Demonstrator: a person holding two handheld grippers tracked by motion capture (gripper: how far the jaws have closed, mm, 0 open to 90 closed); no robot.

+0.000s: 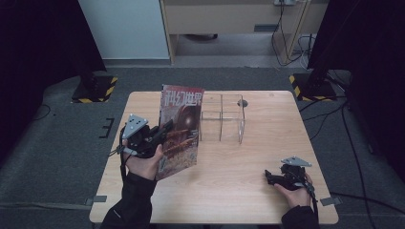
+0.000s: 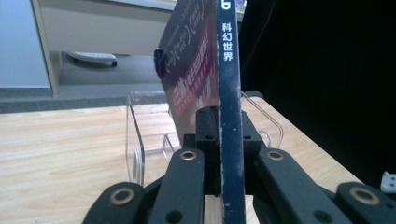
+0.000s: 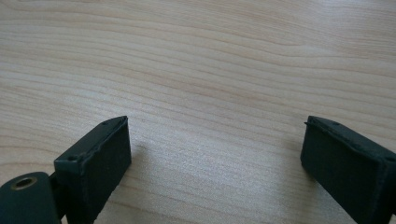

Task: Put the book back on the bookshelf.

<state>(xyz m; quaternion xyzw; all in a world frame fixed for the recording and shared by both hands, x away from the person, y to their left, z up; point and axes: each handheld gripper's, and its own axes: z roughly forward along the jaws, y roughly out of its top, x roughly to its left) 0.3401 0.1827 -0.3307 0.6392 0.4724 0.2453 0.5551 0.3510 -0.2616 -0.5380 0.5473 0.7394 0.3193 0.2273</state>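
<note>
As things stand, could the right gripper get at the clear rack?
Probably yes. The right gripper is open and holds nothing, low over bare table, and nothing lies between it and the rack. The magazine, clamped in the left gripper, stands at the rack's far side from it.

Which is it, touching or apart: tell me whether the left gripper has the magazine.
Touching. The left gripper view shows the left gripper with both black jaws pressed flat against the magazine, clamped at its spine. In the high view it stands upright above the table.
</note>
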